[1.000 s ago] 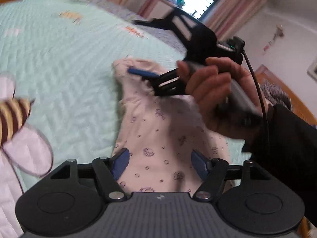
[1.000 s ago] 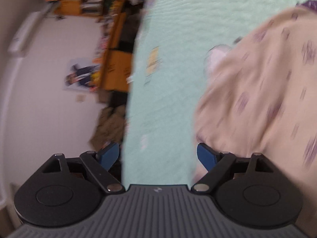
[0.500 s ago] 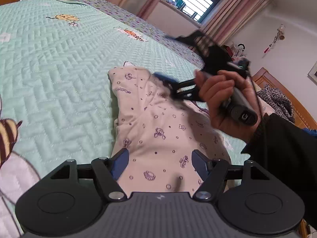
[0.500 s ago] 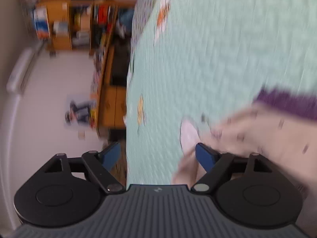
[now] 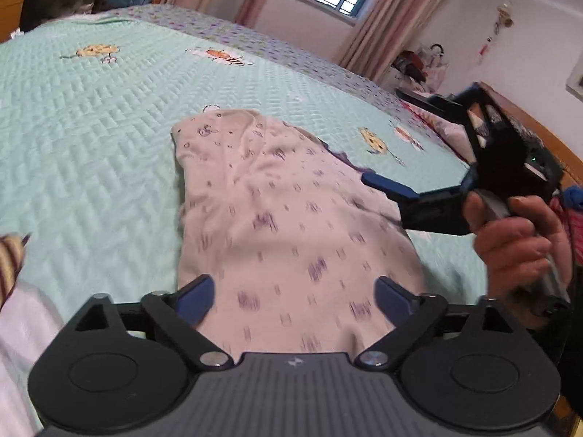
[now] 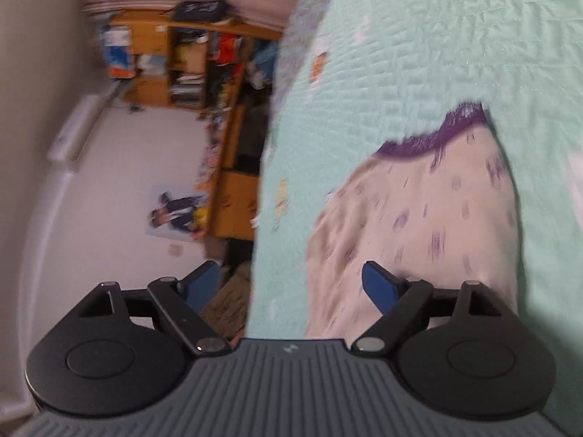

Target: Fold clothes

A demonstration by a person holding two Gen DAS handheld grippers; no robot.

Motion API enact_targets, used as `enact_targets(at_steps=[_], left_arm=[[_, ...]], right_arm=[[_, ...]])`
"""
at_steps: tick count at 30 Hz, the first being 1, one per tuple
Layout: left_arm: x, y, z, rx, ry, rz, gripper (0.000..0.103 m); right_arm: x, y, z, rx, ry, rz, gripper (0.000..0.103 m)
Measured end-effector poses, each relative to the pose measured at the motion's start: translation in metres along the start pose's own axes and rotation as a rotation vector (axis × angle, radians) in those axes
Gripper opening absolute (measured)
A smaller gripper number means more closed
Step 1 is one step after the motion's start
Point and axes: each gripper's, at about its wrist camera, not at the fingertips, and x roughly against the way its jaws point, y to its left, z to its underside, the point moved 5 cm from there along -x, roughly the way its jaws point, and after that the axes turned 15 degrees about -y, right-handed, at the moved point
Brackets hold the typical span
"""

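Cream cotton garment with small purple print and purple trim [image 5: 284,225] lies flat on the mint-green quilted bed cover [image 5: 91,138]. Left claw [image 5: 293,300] over its near edge, jaws opening, pads clear of the cloth. Right claw [image 6: 291,286] wide, gripping nothing, hand [image 5: 517,240] at the garment's right edge

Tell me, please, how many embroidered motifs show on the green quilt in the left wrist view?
4. One far left and one beside it, both beyond the garment; two to its right, near the bed's edge. The garment may hide others.
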Motion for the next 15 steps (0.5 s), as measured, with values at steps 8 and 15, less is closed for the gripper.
enact_targets(at_steps=[8, 15], left_arm=[[0.057, -0.020, 0.038, -0.051, 0.045, -0.010, 0.102], [0.050, -0.033, -0.002, -0.105, -0.044, -0.006, 0.102]], right_arm=[[0.117, -0.024, 0.100, 0.046, 0.101, 0.091, 0.087], [0.149, -0.003, 0.090, 0.021, -0.011, 0.013, 0.087]])
